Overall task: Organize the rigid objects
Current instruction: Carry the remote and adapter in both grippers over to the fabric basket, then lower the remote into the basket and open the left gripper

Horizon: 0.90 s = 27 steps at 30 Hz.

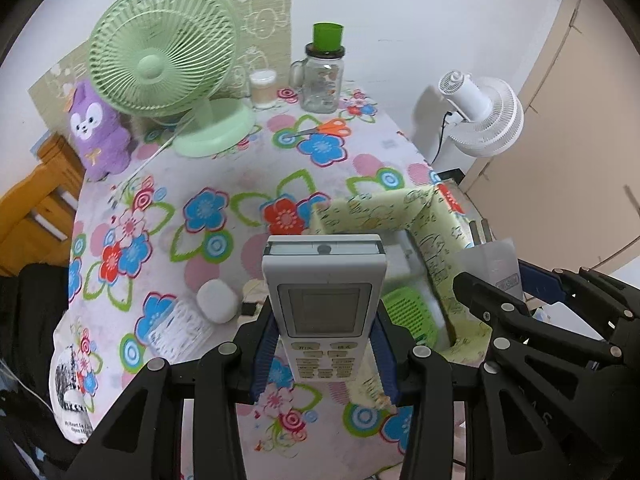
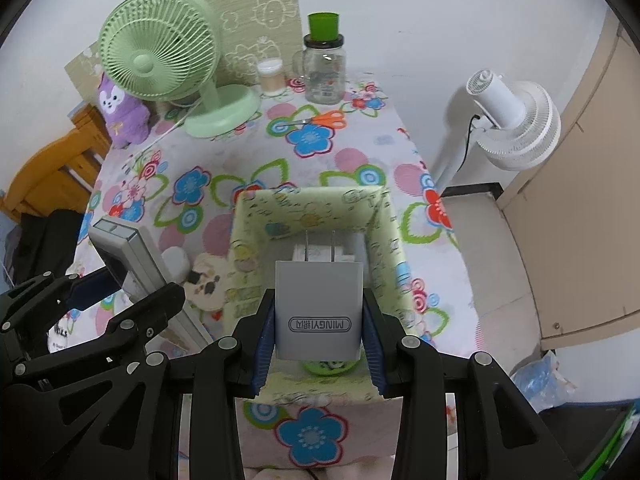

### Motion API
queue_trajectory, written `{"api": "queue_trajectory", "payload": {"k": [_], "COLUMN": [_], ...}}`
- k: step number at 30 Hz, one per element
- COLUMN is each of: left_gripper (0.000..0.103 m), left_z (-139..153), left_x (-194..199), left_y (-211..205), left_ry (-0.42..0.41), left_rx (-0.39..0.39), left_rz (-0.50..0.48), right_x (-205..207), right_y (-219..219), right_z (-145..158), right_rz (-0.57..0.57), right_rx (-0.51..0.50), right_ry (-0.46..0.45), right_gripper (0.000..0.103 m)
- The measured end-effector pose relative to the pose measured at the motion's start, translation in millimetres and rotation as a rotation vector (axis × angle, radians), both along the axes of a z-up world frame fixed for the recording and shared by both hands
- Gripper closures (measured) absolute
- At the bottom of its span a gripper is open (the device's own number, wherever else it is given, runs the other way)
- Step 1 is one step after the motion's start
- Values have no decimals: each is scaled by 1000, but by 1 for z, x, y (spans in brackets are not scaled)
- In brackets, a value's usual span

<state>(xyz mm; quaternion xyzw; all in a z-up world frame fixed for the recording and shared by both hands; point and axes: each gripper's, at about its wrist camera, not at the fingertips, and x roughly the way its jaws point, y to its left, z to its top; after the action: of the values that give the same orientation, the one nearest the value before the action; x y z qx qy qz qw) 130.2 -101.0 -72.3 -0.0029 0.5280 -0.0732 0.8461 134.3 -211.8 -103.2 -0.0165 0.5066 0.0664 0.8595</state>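
Observation:
My left gripper (image 1: 324,354) is shut on a white air-conditioner remote (image 1: 325,300), held above the flowered table just left of a pale green patterned storage box (image 1: 436,236). My right gripper (image 2: 319,346) is shut on a grey plug charger (image 2: 319,312), prongs pointing forward, held over the open box (image 2: 312,208). Inside the box lie a white adapter (image 2: 320,254) and a green round item (image 2: 328,367). The remote also shows at the left of the right wrist view (image 2: 128,256).
A green desk fan (image 1: 160,52), purple plush (image 1: 98,128), glass jar with green cup (image 1: 323,76), small container (image 1: 263,88) and orange scissors (image 1: 328,128) stand at the back. A white earbud case (image 1: 216,300) and clear item (image 1: 180,330) lie left. A white floor fan (image 2: 516,124) stands right.

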Motion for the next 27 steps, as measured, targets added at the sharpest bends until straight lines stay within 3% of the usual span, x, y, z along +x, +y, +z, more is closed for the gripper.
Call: {"api": "queue_trajectory", "payload": {"k": [13, 18, 22, 27], "left_gripper": [59, 59, 59, 59], "left_z": [-8, -19, -29, -54], "left_x": [31, 43, 47, 48], "left_y": [-42, -49, -63, -67], "left_ry": [29, 95, 111, 179], "left_rx": [-2, -84, -39, -39], "left_rz": [-39, -39, -49, -51], "right_x": [33, 43, 49, 53], "right_y": [-45, -60, -66, -72], "right_z": [-6, -10, -22, -45], "right_rz": [-8, -11, -9, 1], "right_rx": [-4, 2, -5, -13], "right_ry": [30, 44, 82, 128], "right_gripper": [61, 61, 61, 61]}}
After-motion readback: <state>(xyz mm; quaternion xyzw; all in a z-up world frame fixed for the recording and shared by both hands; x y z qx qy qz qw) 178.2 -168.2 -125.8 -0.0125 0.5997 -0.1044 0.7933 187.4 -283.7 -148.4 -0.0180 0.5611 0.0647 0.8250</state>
